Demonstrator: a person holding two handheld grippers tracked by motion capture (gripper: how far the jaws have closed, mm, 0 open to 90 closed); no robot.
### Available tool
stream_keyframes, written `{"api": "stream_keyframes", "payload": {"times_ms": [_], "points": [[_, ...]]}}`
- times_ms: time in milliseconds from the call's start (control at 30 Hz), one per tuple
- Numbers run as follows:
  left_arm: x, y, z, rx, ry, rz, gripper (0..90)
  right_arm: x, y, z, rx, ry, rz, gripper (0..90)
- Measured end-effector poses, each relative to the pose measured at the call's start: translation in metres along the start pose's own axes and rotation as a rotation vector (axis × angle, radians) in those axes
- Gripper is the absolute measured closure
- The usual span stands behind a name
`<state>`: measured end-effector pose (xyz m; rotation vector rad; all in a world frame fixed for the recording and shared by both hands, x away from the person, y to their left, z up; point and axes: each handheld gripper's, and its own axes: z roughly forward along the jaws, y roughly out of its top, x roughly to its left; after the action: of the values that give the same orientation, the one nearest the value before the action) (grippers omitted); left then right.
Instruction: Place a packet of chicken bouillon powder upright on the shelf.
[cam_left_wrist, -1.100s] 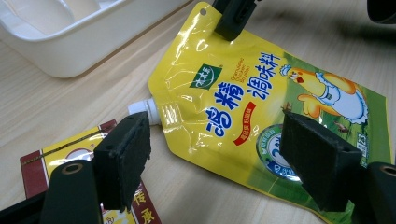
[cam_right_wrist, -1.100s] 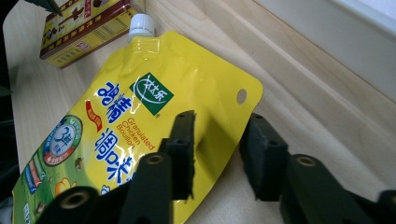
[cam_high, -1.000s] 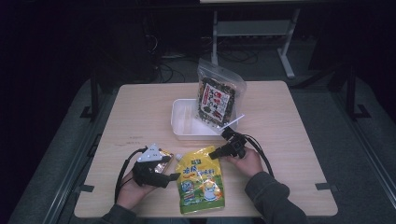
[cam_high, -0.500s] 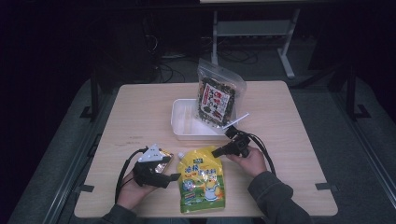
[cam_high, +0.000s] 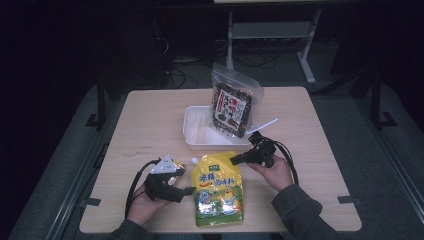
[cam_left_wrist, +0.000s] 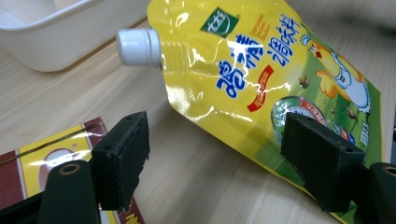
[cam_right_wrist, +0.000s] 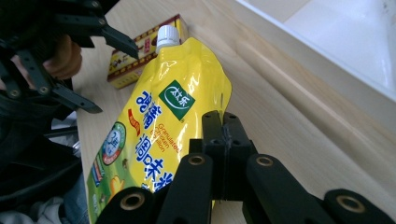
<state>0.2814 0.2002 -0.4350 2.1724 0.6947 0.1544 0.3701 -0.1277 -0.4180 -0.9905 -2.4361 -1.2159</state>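
A yellow spouted pouch (cam_high: 216, 190) with a white cap (cam_left_wrist: 138, 46) lies flat near the table's front edge. My right gripper (cam_high: 234, 160) is at its upper right edge. In the right gripper view the jaws (cam_right_wrist: 223, 119) are pressed together on that edge of the pouch (cam_right_wrist: 159, 116). My left gripper (cam_high: 190, 190) rests at the pouch's left side and is open. In the left gripper view (cam_left_wrist: 217, 135) its jaws stand wide apart, with the pouch (cam_left_wrist: 261, 79) lying just beyond them. A red and yellow box (cam_left_wrist: 42, 158) lies under its left jaw.
A white tray (cam_high: 197, 135) stands at mid-table behind the pouch. A dark snack bag (cam_high: 232, 107) stands upright in its right end. The red and yellow box (cam_right_wrist: 140, 51) lies left of the pouch's cap. Bare wood stretches to the left and right.
My right gripper has moved in to the pouch's upper right edge, shut there and risen slightly. The left gripper and the pouch's body have stayed put.
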Motion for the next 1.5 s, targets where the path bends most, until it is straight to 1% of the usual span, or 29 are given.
{"api": "stream_keyframes", "payload": {"times_ms": [167,267,433,500,533,633,700,767,800,833,867,933,1033,1133,1233,1300,1367,1400,1433,1500], "points": [[-0.001,0.0,0.005,0.001,-0.033,-0.018,22.5,0.007,0.0,-0.011,-0.034,0.011,-0.007,89.7],[-0.003,0.001,0.009,-0.003,-0.065,-0.026,22.5,0.01,-0.001,-0.015,-0.051,0.018,-0.015,89.7],[-0.002,0.002,0.014,-0.014,-0.14,-0.059,22.4,0.016,0.001,-0.022,-0.074,0.027,-0.032,89.7],[-0.002,0.003,0.016,-0.02,-0.186,-0.073,23.9,0.019,0.003,-0.025,-0.082,0.028,-0.041,89.7],[-0.003,0.003,0.016,-0.021,-0.202,-0.076,25.1,0.02,0.003,-0.026,-0.088,0.032,-0.044,89.7],[-0.004,0.004,0.018,-0.025,-0.245,-0.076,31.4,0.025,0.006,-0.028,-0.095,0.035,-0.057,89.7],[-0.004,0.005,0.019,-0.034,-0.279,-0.08,37.4,0.027,0.007,-0.029,-0.104,0.041,-0.063,89.7],[-0.004,0.005,0.019,-0.043,-0.303,-0.08,44.8,0.029,0.007,-0.03,-0.108,0.045,-0.069,89.7],[-0.003,0.005,0.019,-0.049,-0.321,-0.084,48.9,0.029,0.007,-0.03,-0.11,0.047,-0.069,89.7],[-0.003,0.006,0.018,-0.055,-0.336,-0.087,54.4,0.029,0.007,-0.031,-0.113,0.049,-0.069,89.7],[-0.003,0.006,0.018,-0.061,-0.342,-0.09,58.3,0.029,0.007,-0.032,-0.116,0.05,-0.071,89.7],[-0.002,0.007,0.016,-0.078,-0.366,-0.097,65.1,0.03,0.007,-0.033,-0.122,0.058,-0.071,89.7],[0.0,0.008,0.013,-0.093,-0.388,-0.109,72.3,0.031,0.007,-0.036,-0.135,0.07,-0.074,89.7],[0.001,0.009,0.01,-0.11,-0.408,-0.116,78.2,0.035,0.009,-0.04,-0.137,0.071,-0.094,89.7],[0.001,0.012,0.006,-0.122,-0.406,-0.1,82.9,0.04,0.013,-0.043,-0.133,0.067,-0.129,89.4],[0.001,0.013,0.003,-0.127,-0.399,-0.091,84.2,0.042,0.016,-0.046,-0.122,0.075,-0.145,88.3],[0.001,0.013,0.002,-0.132,-0.402,-0.086,85.1,0.045,0.02,-0.047,-0.106,0.072,-0.169,83.6],[0.001,0.013,0.001,-0.134,-0.404,-0.085,85.4,0.046,0.022,-0.048,-0.098,0.074,-0.172,81.1],[0.001,0.013,0.001,-0.134,-0.404,-0.081,85.7,0.047,0.025,-0.049,-0.093,0.088,-0.177,78.8],[0.0,0.015,0.0,-0.13,-0.403,-0.065,86.0,0.049,0.031,-0.05,-0.085,0.101,-0.19,73.0]]}}
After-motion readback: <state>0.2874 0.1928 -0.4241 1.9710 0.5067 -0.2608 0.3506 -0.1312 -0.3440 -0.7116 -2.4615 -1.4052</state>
